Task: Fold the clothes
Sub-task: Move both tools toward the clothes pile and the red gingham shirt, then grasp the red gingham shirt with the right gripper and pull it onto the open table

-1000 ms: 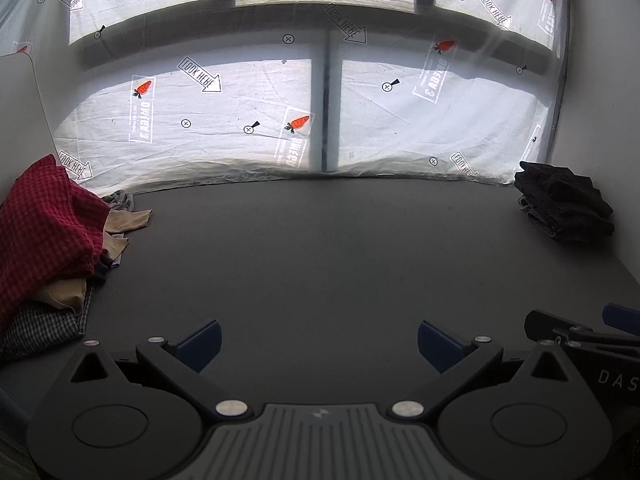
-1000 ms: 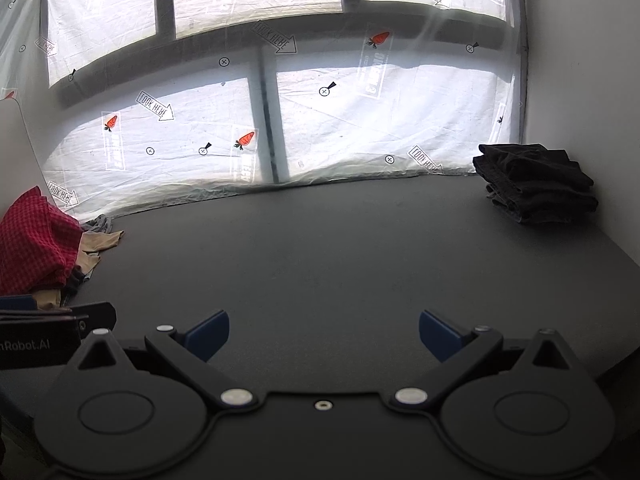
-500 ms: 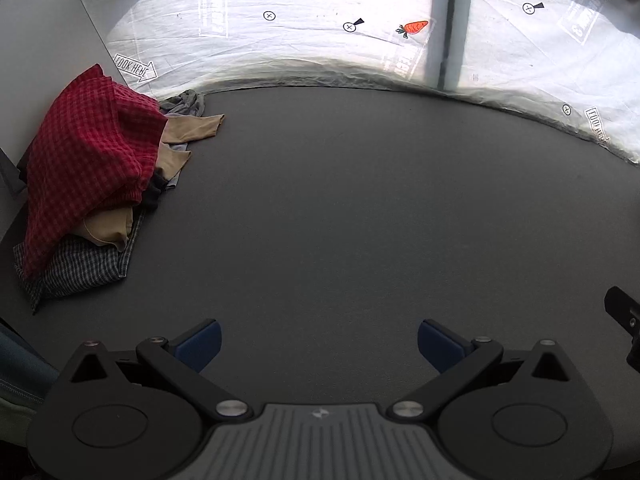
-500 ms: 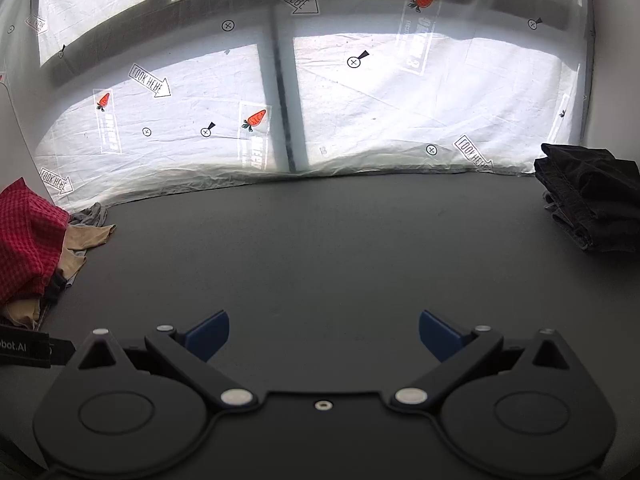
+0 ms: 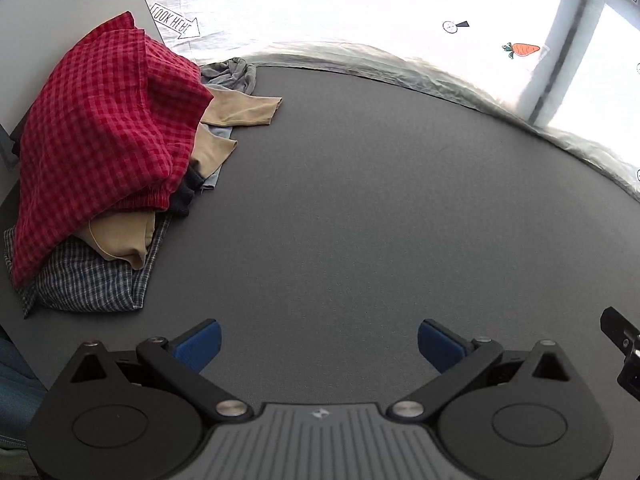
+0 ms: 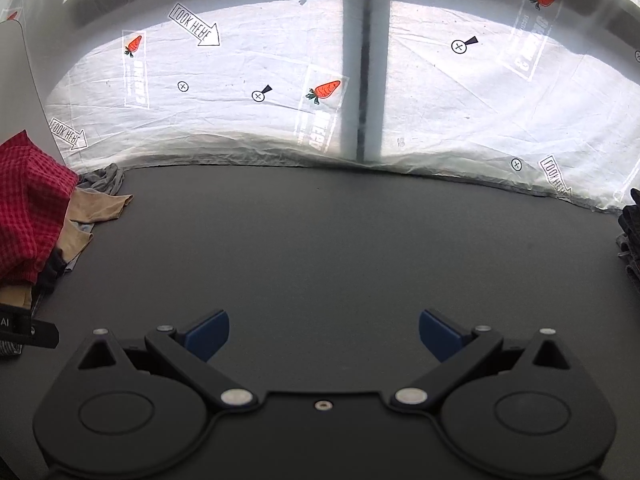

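The left gripper (image 5: 319,344) hangs over the dark grey table (image 5: 380,208) with its blue-padded fingers (image 5: 198,343) spread wide and nothing between them. From its camera, a heap of unfolded clothes sits at about ten o'clock, against the table's far-left corner beside a white wall panel (image 5: 68,4). On top of the heap lies a red checked garment (image 5: 100,132), draped over the rest. Under it a tan garment (image 5: 120,236) bulges out at the near side, and a tan sleeve (image 5: 244,110) reaches onto the table at about eleven o'clock. At the bottom lies a blue-grey plaid garment (image 5: 88,284), flat on the table, and a crumpled grey piece (image 5: 232,74) sits at the back of the heap by the plastic sheet (image 5: 360,8) that covers the window. The heap is well apart from the fingers.

The right gripper (image 6: 323,332) also holds its fingers (image 6: 208,332) spread wide over bare table (image 6: 340,248), gripping nothing. In its view the same heap, with the red checked garment (image 6: 28,204) topmost, is at nine o'clock at the frame's left edge. At three o'clock, cut off by the right edge, is a stack of dark clothes (image 6: 631,232); how neatly it is folded cannot be told. The plastic sheet (image 6: 460,100) with printed carrots and arrows runs along the table's far edge at twelve o'clock.
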### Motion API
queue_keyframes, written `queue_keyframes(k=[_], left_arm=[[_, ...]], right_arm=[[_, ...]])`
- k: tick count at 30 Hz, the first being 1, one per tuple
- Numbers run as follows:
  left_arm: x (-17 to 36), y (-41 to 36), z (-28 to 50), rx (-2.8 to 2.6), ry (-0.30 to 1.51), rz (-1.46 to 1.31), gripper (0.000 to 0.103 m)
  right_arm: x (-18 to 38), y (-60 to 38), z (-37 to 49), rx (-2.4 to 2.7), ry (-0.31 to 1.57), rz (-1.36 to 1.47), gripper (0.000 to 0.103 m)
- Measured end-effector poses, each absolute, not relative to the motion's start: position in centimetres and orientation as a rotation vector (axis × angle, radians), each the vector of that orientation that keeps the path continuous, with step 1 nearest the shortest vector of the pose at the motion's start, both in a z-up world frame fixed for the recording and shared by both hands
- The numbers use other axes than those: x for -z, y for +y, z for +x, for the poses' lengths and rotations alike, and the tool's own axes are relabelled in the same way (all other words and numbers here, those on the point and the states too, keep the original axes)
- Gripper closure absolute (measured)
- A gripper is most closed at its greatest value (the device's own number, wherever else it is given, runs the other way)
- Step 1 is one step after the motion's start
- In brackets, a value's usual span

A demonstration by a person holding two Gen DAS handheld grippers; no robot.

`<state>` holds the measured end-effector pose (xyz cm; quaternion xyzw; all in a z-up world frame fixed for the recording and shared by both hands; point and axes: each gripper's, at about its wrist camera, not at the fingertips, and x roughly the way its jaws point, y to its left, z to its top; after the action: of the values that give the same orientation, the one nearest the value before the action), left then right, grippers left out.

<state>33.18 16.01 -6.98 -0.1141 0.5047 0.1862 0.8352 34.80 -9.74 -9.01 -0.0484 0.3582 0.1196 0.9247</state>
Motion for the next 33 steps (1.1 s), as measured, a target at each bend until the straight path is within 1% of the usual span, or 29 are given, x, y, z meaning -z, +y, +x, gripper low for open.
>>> queue_keyframes(k=[6, 11, 13, 15, 16, 18, 20, 23, 26, 29, 32, 33], left_arm=[[9.4, 27.3, 37.7, -0.529, 1.052, -0.388, 0.000], [11.9, 36.5, 39.5, -0.691, 1.048, -0.413, 0.000], [12.9, 39.4, 39.9, -0.723, 1.050, -0.408, 0.000], [13.9, 41.2, 40.2, -0.732, 1.063, -0.407, 0.000], [14.5, 42.2, 40.2, -0.733, 1.075, -0.416, 0.000], [15.5, 43.7, 40.1, -0.740, 1.093, -0.454, 0.000], [16.3, 45.1, 39.9, -0.749, 1.103, -0.515, 0.000], [17.2, 47.0, 39.7, -0.741, 1.098, -0.615, 0.000], [17.7, 48.7, 40.1, -0.751, 1.099, -0.702, 0.000], [18.2, 50.0, 41.1, -0.760, 1.108, -0.752, 0.000], [18.4, 50.6, 42.1, -0.767, 1.118, -0.753, 0.000], [18.5, 50.7, 42.4, -0.769, 1.120, -0.751, 0.000]], right_arm=[[10.7, 1.0, 41.3, -0.350, 0.736, -0.247, 0.000], [13.0, 10.8, 46.1, -0.515, 0.744, -0.289, 0.001], [13.7, 14.4, 47.7, -0.598, 0.760, -0.248, 0.006], [14.3, 17.6, 49.5, -0.694, 0.803, -0.150, 0.022], [14.6, 19.1, 50.4, -0.743, 0.831, -0.090, 0.025], [15.5, 21.8, 52.1, -0.838, 0.885, 0.014, 0.037], [16.0, 24.4, 53.5, -0.920, 0.889, 0.055, 0.044], [16.4, 28.2, 54.0, -1.011, 0.851, 0.012, 0.052], [16.8, 30.4, 53.8, -1.075, 0.821, -0.030, 0.054], [17.3, 31.5, 53.7, -1.105, 0.817, -0.013, 0.053], [18.2, 32.6, 53.9, -1.107, 0.810, 0.001, 0.049], [18.4, 32.9, 54.0, -1.103, 0.806, -0.001, 0.048]])
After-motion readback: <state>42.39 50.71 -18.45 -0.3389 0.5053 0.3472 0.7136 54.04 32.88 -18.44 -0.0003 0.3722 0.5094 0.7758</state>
